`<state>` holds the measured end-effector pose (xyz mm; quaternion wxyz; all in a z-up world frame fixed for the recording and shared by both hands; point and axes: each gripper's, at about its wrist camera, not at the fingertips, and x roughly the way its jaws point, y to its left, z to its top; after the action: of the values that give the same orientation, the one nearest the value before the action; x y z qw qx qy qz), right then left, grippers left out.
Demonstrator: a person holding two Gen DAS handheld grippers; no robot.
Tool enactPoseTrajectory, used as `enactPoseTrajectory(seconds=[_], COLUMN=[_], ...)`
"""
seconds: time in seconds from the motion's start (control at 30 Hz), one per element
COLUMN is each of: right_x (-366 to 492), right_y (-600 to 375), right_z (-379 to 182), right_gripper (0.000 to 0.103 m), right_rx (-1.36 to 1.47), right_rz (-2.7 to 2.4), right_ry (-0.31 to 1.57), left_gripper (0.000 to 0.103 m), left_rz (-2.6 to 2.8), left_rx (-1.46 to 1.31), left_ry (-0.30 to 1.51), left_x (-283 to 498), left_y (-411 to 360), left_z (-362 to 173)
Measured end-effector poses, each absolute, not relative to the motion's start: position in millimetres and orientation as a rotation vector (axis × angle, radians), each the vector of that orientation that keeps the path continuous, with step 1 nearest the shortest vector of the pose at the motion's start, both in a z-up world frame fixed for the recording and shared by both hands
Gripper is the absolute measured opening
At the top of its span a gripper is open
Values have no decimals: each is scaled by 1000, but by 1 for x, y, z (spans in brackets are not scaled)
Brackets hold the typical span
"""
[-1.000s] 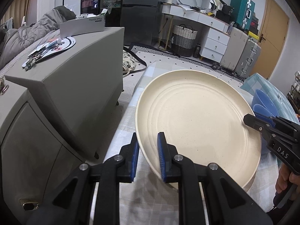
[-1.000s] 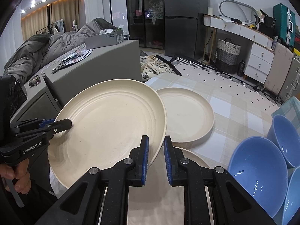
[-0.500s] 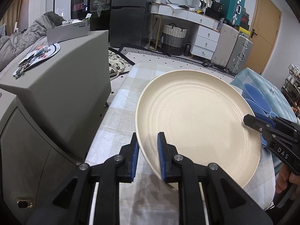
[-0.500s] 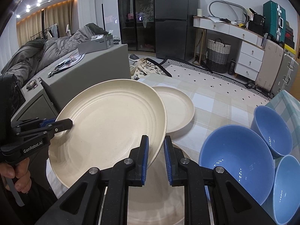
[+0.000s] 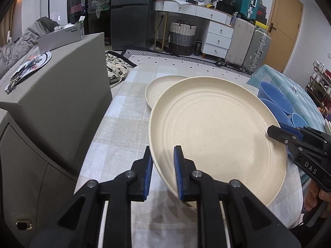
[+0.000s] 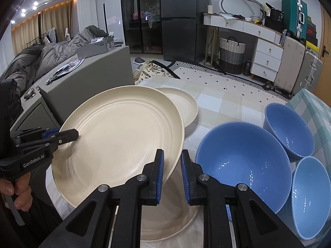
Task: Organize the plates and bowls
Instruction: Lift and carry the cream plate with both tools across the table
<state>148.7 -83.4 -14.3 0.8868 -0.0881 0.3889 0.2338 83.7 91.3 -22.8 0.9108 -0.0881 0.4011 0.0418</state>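
Observation:
A large cream plate (image 5: pixel 217 132) (image 6: pixel 120 136) hangs above the table, held at opposite rims. My left gripper (image 5: pixel 163 157) is shut on its near-left rim, and it appears at the left of the right wrist view (image 6: pixel 70 134). My right gripper (image 6: pixel 172 159) is shut on the near-right rim, and it shows at the right of the left wrist view (image 5: pixel 276 133). A smaller cream plate (image 5: pixel 161 86) (image 6: pixel 185 105) lies on the checked tablecloth (image 5: pixel 124 124) behind the held one. Another cream plate (image 6: pixel 165 223) lies under my right gripper. Three blue bowls (image 6: pixel 244 165) (image 6: pixel 289 130) (image 6: pixel 310 196) stand at the right.
A grey cabinet (image 5: pixel 58 95) with a box and clutter on top stands close to the table's left edge. A teal checked cloth (image 6: pixel 314 107) covers the far right. A person's hand (image 6: pixel 18 192) grips the left tool. Drawers, suitcases and a basket line the far wall.
Both grippers have carried the large plate to the right, away from the grey cabinet and toward the blue bowls. The smaller plate has come into the left wrist view. Both grips are unchanged.

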Motion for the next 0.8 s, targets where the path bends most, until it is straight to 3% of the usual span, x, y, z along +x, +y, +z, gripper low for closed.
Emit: enactPoseTrajectory(seconds=[0.8], right_x=[140], right_y=[-102], right_z=[-37], right_gripper=[16], right_rx=[-201], right_rz=[453], right_ry=[848], left_gripper=[17], left_rz=[74], left_rx=[-134], left_ry=[884], left_x=[87], left_y=[67], left_z=[-39])
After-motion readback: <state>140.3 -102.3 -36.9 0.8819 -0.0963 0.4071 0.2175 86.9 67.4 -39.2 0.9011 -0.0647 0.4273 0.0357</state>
